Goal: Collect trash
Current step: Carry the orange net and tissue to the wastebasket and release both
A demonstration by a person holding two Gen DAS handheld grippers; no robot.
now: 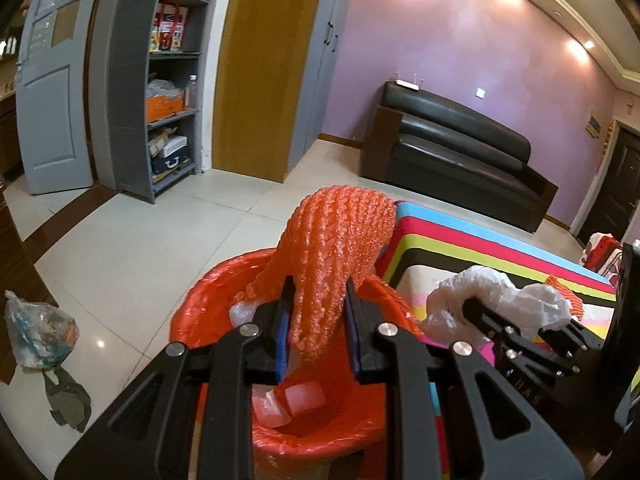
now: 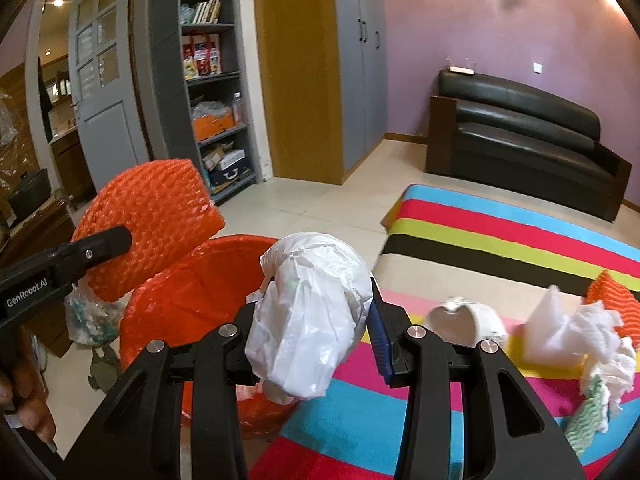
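My left hand-held gripper (image 1: 318, 320) pinches foam net (image 1: 336, 248) over the bin (image 1: 192, 320) to drop; right hand-held gripper (image 2: 310, 320) pinches plastic bag (image 2: 308, 308), queued.

Purple wall (image 2: 500, 20) behind black leather sofa (image 2: 520, 136); left of sofa, grey wardrobe (image 2: 366, 60), wooden panel (image 2: 296, 68), grey bookshelf (image 2: 212, 80), pale tiled floor (image 1: 160, 240).

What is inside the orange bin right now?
The orange bin holds a reddish-looking box and a clear plastic scrap. The orange foam net, held by the left gripper, hangs above and hides the rest.
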